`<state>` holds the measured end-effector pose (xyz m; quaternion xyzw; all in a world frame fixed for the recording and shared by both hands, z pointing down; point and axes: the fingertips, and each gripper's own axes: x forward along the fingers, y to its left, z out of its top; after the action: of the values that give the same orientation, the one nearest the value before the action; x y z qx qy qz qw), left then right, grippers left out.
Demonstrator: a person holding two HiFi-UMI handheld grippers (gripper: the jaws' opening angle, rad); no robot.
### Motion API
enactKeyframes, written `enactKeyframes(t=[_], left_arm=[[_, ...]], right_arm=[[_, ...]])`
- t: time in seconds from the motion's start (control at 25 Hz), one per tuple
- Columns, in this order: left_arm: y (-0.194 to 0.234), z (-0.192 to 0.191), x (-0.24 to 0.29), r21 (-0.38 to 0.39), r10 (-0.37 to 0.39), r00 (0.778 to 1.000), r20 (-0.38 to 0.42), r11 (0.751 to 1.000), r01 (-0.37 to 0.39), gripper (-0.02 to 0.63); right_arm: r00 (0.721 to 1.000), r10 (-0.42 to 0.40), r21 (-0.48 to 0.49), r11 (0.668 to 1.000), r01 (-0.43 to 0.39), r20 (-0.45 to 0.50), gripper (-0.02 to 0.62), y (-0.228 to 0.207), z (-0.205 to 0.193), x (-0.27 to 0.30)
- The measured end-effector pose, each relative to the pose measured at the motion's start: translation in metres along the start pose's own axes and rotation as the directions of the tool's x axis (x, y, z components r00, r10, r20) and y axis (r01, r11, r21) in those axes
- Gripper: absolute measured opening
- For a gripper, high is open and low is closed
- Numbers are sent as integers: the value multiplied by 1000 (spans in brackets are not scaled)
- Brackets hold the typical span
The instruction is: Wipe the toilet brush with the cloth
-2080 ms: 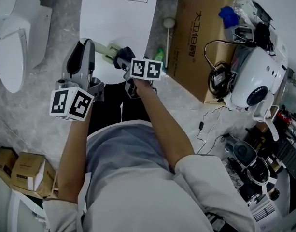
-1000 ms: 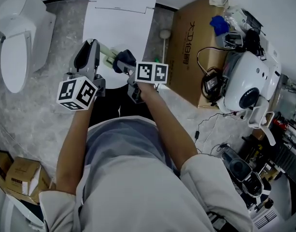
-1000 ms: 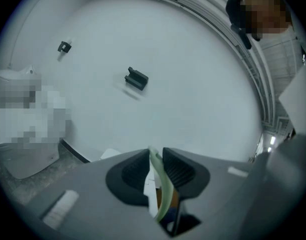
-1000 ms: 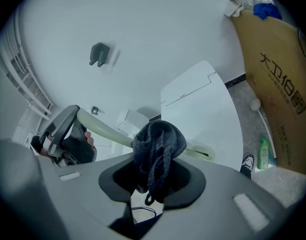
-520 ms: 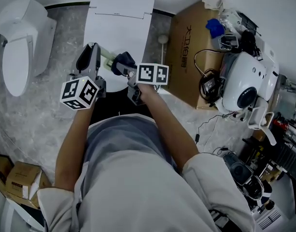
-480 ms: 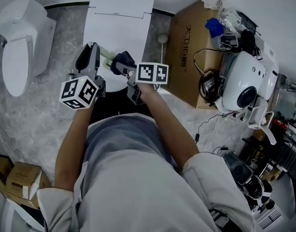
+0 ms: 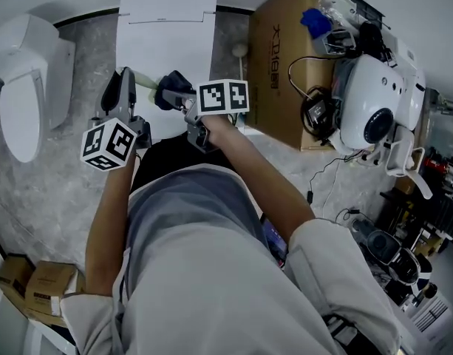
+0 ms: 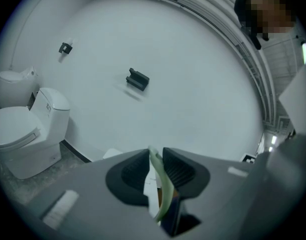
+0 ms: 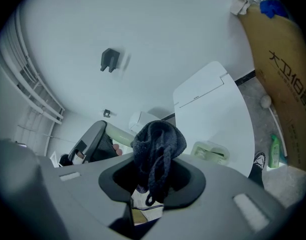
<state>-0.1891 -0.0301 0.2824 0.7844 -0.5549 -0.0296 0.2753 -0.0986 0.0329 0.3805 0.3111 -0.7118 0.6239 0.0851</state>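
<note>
My left gripper (image 7: 123, 87) is shut on the pale green handle (image 8: 157, 171) of the toilet brush and holds it over the closed toilet lid. In the left gripper view the left gripper (image 8: 153, 156) pinches the thin handle between its pads. My right gripper (image 9: 155, 170) is shut on a dark blue cloth (image 9: 157, 141). That cloth (image 7: 171, 91) rests against the handle (image 7: 146, 80), just right of the left gripper. The brush head (image 9: 210, 152) shows beyond the cloth in the right gripper view. The right gripper's marker cube (image 7: 223, 97) hides the brush head in the head view.
Under both grippers stands a white toilet (image 7: 165, 21) with its lid down; a second toilet (image 7: 23, 72) is at the left. To the right stands a cardboard box (image 7: 285, 50), with a white stick tool (image 7: 241, 50) leaning beside it. Cabled equipment (image 7: 374, 87) crowds the far right.
Both grippers keep their holds. The cloth sits slightly nearer the left gripper along the handle than before, and the head view has shifted a little.
</note>
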Motion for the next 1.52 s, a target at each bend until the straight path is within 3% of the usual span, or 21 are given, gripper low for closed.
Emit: enactKeyframes(t=[0.84, 1.04, 1.24, 1.52], left_arm=[[-4, -4, -2, -3, 12, 1000, 6, 1000, -12, 0], [-4, -6, -3, 0, 6, 1000, -1, 1000, -6, 0], [-4, -4, -1, 29, 5, 1000, -22, 1000, -5, 0], [-18, -2, 4, 93, -21, 998, -52, 995, 25, 0]], right_arm=[[998, 43, -52, 998, -46, -49, 104, 18, 9, -7], [995, 85, -80, 993, -89, -46, 104, 28, 12, -14], [995, 90, -156, 983, -96, -47, 104, 39, 15, -26], [999, 46, -286, 957, -41, 9, 104, 45, 27, -55]])
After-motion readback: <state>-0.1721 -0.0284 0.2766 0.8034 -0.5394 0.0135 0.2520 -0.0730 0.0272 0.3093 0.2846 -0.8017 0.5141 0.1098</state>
